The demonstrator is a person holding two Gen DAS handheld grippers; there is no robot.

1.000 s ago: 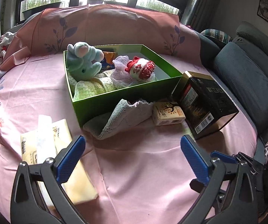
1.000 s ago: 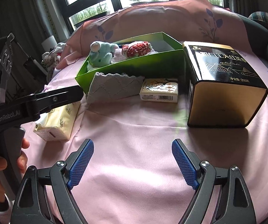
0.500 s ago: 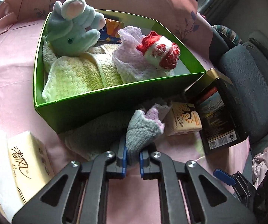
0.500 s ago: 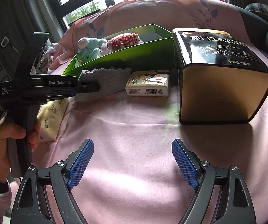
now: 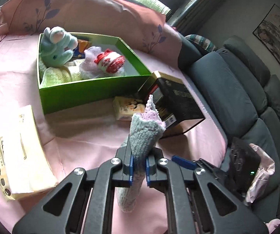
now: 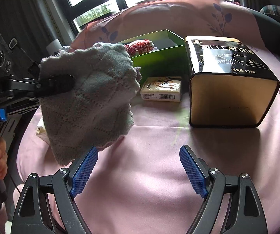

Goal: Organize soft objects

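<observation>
Left tongs: clenched on a grey cloth, pinched between the blue pads. The cloth was lifted clear of the tabletop; in the right wrist view it hung in folds from the tongs, its lower edge showing a pale purple trim.

Right tongs: released, jaws wide apart, nothing between them, held low over the pink-covered tabletop on the near side of the green box.

Green box: open-topped, on the tabletop beyond the lifted cloth. Contents:
- pale blue plush toy, at the box's far left corner;
- red-and-white knitted item, right of the plush toy, lying on a lilac fabric;
- light green towel, along the box's near wall.

Small cream packet: flat on the tabletop, just beside the green box's near right corner.

Black-and-gold tin: near the green box's right corner, touching or almost touching the cream packet; cannot tell which.

Tissue pack: yellowish, on the tabletop, left of the green box on its near side, apart from it.

Grey sofa: beyond the tabletop, to the right of the green box.
</observation>
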